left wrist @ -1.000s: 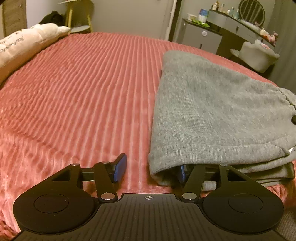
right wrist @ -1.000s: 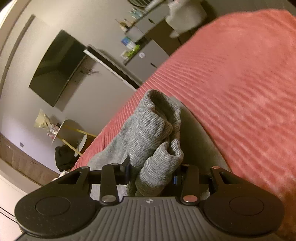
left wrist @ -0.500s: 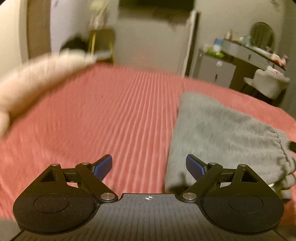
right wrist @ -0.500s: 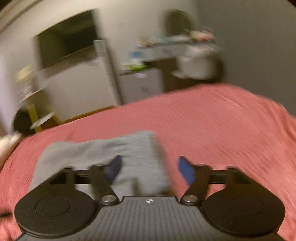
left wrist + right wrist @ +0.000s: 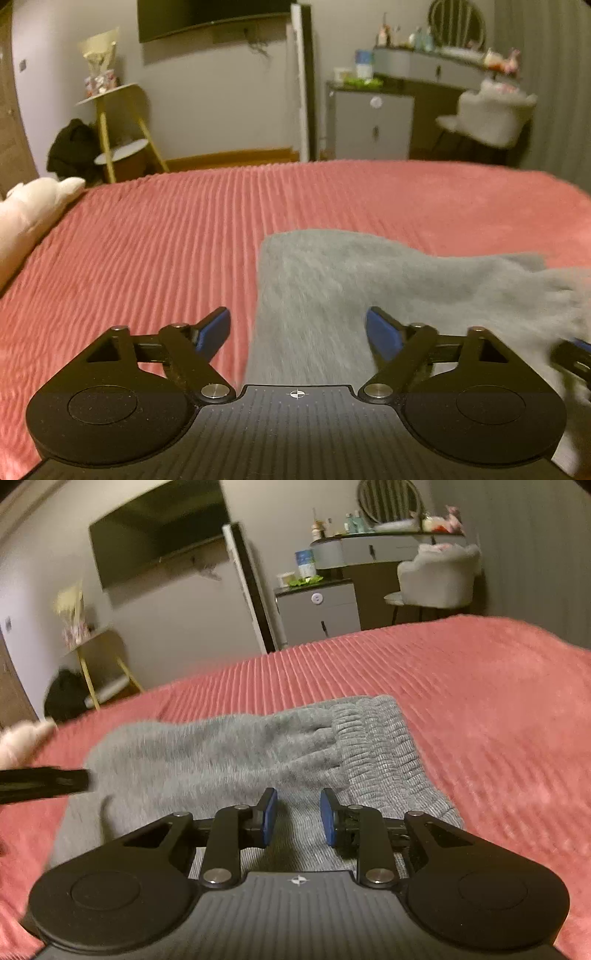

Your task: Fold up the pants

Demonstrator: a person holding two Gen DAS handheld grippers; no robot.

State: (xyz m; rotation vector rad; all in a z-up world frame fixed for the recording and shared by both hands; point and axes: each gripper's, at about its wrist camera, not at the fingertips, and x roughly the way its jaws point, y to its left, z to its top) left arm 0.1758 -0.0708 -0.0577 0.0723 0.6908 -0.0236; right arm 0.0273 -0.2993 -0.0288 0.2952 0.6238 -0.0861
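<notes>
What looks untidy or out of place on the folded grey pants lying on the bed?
On the pants, the ribbed waistband end looks bunched and its layers do not line up evenly. The bedspread shows no spill or damage. Both the left gripper and the right gripper are open and hold nothing.

Dim bedroom: wall-mounted TV, grey vanity, yellow stool.

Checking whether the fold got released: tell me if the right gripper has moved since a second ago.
Yes. The right gripper let go of the grey knit pants and drew back; it now hovers open, level with the pink ribbed bedspread.
</notes>
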